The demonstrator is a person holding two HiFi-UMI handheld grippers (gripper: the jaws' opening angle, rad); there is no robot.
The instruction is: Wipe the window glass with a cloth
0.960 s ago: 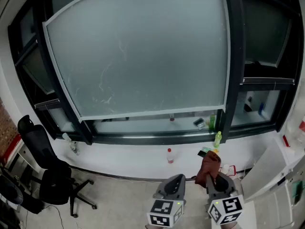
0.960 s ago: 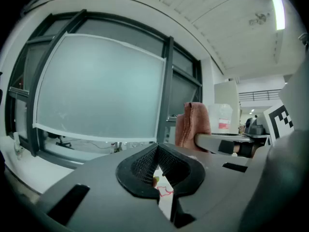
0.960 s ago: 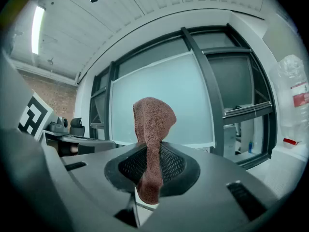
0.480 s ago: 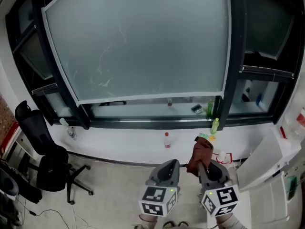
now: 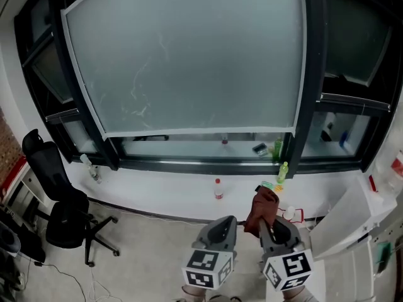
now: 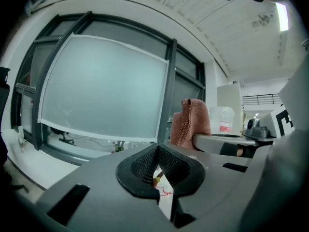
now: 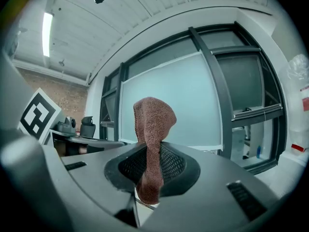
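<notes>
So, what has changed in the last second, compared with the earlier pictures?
Little. The whole head view slid slightly, and both grippers with it, which is likely head movement. The right gripper still clamps the brown cloth, short of the window glass; the left gripper stays shut and empty. Nothing was taken or released.

Big frosted window glass in dark frame fills top of view, w/ faint smears lower left. White sill below carries a red-capped bottle abt mid-length and a green bottle toward its right end. At bottom edge, right gripper holds a red-brown cloth sticking up, left gripper just beside it; black office chair on floor at left.
</notes>
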